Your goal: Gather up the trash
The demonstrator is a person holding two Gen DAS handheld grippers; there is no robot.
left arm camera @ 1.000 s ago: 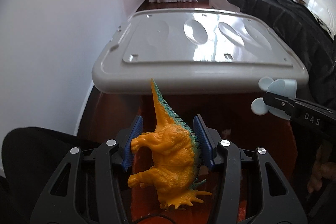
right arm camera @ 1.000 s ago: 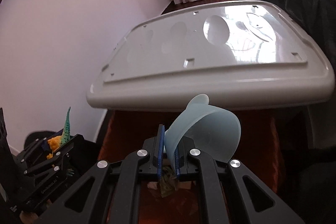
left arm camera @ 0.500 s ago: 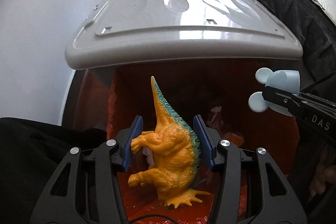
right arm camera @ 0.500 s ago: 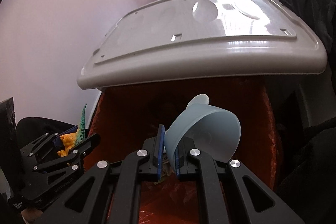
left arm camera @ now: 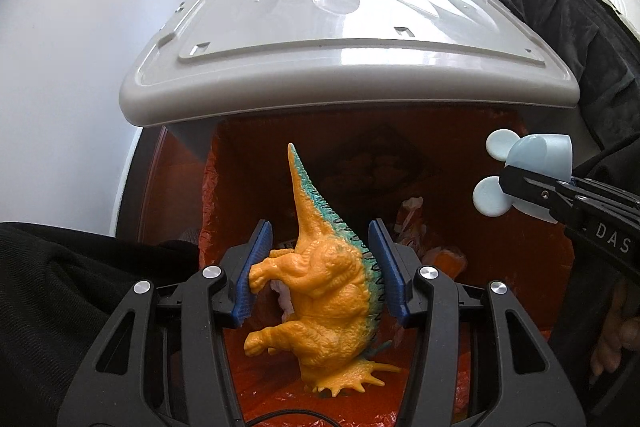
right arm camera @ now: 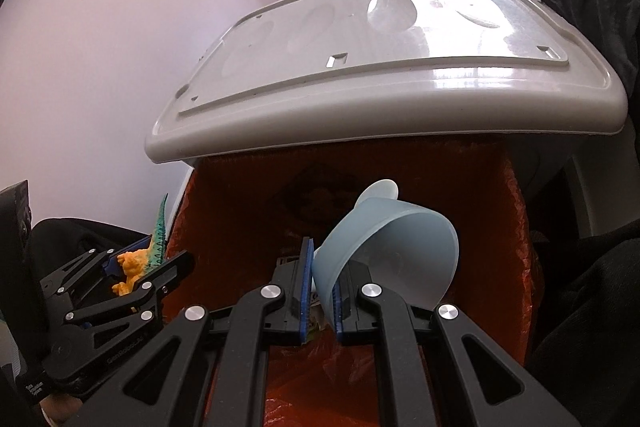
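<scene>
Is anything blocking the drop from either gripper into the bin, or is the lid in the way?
Nothing visible blocks it. The grey plastic lid is raised beyond the orange-lined bin; orange toy dinosaur and pale-blue plastic cup hang over its opening.

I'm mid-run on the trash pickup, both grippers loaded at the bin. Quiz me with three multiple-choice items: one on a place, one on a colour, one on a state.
1. Where is the orange dinosaur toy?
A. Between the left gripper's pads
B. On the bin lid
C. Inside the cup

2. What colour is the liner bag inside the trash bin?
A. White
B. Orange-red
C. Green

3. What state is the bin lid in?
A. Shut flat
B. Lifted, opening exposed
C. Removed

Key: 1 A, the blue pads flank the toy's body on both sides. 2 B, the bag visible below the lid is orange-red. 3 B, the grey lid stands raised above the opening, where the right gripper pinches the pale blue cup by its rim.
</scene>
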